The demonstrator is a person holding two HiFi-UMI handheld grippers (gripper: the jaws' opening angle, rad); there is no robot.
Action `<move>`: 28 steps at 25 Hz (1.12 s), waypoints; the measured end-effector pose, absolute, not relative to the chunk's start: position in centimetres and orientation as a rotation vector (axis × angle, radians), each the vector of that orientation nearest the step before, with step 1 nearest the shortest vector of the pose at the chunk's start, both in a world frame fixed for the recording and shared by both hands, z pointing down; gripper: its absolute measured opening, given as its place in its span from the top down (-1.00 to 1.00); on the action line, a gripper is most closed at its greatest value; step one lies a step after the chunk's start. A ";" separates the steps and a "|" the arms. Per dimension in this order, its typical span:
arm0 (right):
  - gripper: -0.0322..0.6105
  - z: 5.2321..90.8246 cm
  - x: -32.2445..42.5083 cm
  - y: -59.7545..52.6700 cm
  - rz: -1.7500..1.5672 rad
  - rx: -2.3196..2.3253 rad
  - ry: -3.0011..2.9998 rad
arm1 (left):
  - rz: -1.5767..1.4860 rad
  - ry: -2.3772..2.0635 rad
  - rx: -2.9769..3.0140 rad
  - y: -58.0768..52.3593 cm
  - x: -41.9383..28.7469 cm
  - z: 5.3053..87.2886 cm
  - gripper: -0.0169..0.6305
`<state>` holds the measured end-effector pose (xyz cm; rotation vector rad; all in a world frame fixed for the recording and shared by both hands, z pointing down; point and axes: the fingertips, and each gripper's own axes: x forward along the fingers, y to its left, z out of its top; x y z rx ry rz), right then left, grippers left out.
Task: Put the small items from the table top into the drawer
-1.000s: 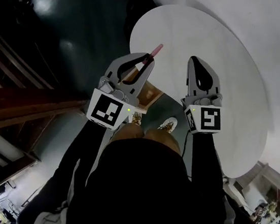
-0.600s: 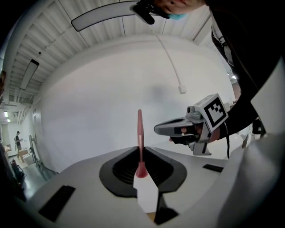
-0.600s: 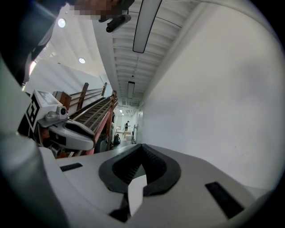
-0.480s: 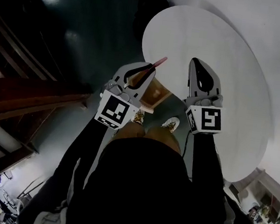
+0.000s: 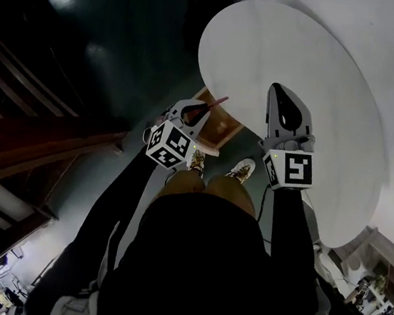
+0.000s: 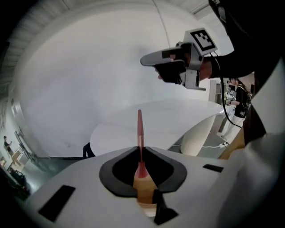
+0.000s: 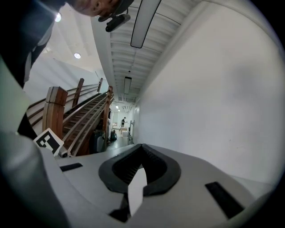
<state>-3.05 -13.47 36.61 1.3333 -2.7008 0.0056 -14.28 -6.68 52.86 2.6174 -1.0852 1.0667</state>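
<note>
My left gripper (image 5: 205, 108) is shut on a thin pink stick (image 5: 217, 102), which points out past the jaw tips (image 6: 140, 129). It hangs just off the near edge of the round white table (image 5: 324, 69), over the open wooden drawer (image 5: 222, 128) below the edge. In the left gripper view the table top (image 6: 178, 118) lies ahead and looks bare. My right gripper (image 5: 276, 91) hovers over the table's near part, shut, with nothing seen between its jaws (image 7: 142, 146). It also shows from the side at the upper right of the left gripper view, as the right gripper (image 6: 149, 59).
A wooden staircase (image 5: 27, 138) runs along the left over a dark floor. The person's shoes (image 5: 238, 171) stand below the drawer. A dark object (image 5: 202, 10) sits at the table's far side. The white table pedestal (image 6: 198, 136) is under the top.
My left gripper has sunk with the pink stick, from level with the table edge down towards the open drawer, and tilted downward. The right gripper has hardly shifted.
</note>
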 end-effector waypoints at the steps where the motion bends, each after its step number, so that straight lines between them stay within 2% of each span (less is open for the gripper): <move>1: 0.82 36.7 -3.0 -13.4 0.007 1.338 -2.696 | 1.105 -1.050 2.616 -6.5 -14.2 53.9 0.78; 16: 0.82 37.0 -1.4 -11.5 0.003 1.395 -2.614 | 1.638 -0.556 2.417 -3.4 -14.6 66.3 0.78; 23: 0.82 37.1 0.2 -10.7 -0.003 1.431 -2.562 | 1.708 -0.603 2.282 -4.2 -15.5 68.6 0.78; 28: 0.82 37.1 0.8 -10.2 -0.005 1.441 -2.533 | 1.647 -0.675 2.210 -5.3 -15.6 69.5 0.78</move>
